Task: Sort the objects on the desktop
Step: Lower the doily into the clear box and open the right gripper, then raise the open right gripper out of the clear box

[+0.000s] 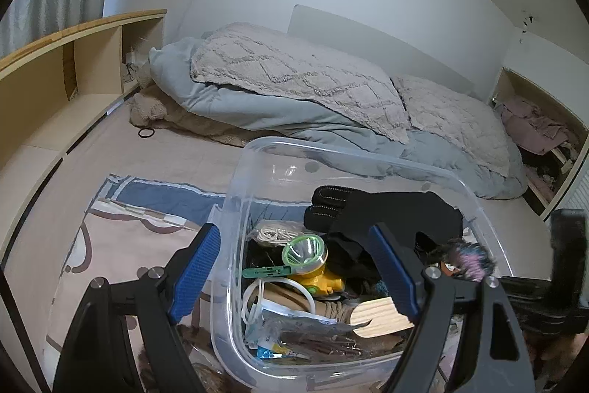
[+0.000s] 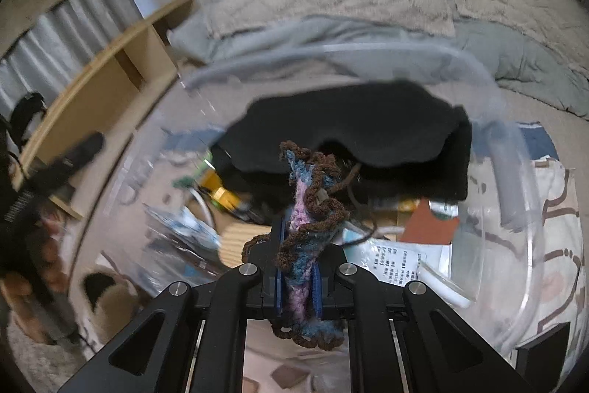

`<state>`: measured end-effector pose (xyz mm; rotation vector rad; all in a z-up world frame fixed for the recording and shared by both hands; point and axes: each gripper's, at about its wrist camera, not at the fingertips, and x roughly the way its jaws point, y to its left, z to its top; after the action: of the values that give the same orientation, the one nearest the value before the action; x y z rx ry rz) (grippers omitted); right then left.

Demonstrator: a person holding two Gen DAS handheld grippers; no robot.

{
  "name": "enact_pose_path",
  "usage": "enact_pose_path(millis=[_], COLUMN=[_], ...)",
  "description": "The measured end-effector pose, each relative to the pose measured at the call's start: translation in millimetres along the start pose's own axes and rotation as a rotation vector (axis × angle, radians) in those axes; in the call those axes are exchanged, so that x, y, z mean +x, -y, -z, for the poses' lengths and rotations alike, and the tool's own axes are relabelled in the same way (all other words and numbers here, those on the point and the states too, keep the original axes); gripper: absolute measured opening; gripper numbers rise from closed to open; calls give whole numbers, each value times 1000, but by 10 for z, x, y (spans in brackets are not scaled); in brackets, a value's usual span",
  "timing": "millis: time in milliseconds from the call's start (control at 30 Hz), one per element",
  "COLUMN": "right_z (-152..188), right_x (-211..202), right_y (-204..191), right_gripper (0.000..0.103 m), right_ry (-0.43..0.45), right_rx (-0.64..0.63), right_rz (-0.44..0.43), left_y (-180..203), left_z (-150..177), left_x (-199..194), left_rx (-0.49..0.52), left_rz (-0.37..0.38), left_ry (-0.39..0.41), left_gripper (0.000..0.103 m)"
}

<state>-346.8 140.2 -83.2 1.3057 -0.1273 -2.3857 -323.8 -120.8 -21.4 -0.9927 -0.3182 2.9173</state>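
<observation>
A clear plastic bin [image 1: 235, 209] sits on the bed, holding a black glove [image 1: 386, 209], a yellow toy with a green cone [image 1: 305, 253], a wooden piece [image 1: 379, 319], cords and packets. My left gripper [image 1: 294, 271] is open, its jaws astride the bin's left wall. My right gripper [image 2: 298, 245] is shut on a knitted pink, blue and brown yarn piece [image 2: 305, 205], held over the bin [image 2: 515, 150] in front of the black glove [image 2: 349, 131]. The yarn piece also shows in the left wrist view [image 1: 467, 256] at the bin's right rim.
Grey and beige bedding [image 1: 294, 91] is piled behind the bin. A patterned cloth [image 1: 140, 209] lies under it. A wooden shelf [image 1: 73, 61] runs along the left. A black hair tie [image 1: 146, 132] lies on the mattress. Clothes [image 1: 533, 127] fill a niche at the right.
</observation>
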Motion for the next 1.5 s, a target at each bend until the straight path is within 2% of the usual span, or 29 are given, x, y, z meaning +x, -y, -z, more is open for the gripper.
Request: enact_pose_path(millis=[167,200,233,267,300,367,433,533,600,633,700,800,967,1100,1367,1500], right_z=[23,26,24,15,3,-20,-46,-53,-37,-28,-2,53,164,211,311,385], right_x=[177,178,158,129,93,-21,-132,-307,-378,-396,-397,-466,-601,-684,-912,-1067], right_y=[144,190,221,243,272,299,295,300,294,293,256,192,87,107,89,95], right_gripper=[13,19,25,49,68,68,68,66,40,36,21,20,20,20,20,20], right_ry=[-56,-55,-47,-38,-27,11,46,109,130,127,120,143,253,316,358,386], right_rx=[-6,-1,3,7,11,8,1,-8,-4,2,3,-23,-51,-11,1,17], right_rz=[95,120,135,145,156,163,215,219,184,158,130,123,115,82,69,76], left_y=[26,24,21,21,20,30,20,32,59,77,115,165,247,330,501,593], left_z=[38,40,42,43,44,44,40,35,37,41,47,58,85,136,242,259], left_x=[25,33,39,40,42,42,40,34,25,20,9,-21,-90,-175,-407,-580], left_rx=[24,22,19,18,16,17,18,18,23,28,43,58,78,106,149,149], left_rz=[-14,-15,-13,-11,-10,-11,-11,-9,-7,-6,-4,2,7,1,-46,-46], left_ry=[-8,-10,-11,-11,-12,-11,-11,-11,-10,-10,-7,1,6,6,24,41], left_gripper=[83,83,83,83,83,83,83,83,83,83,83,83,83,83,83,83])
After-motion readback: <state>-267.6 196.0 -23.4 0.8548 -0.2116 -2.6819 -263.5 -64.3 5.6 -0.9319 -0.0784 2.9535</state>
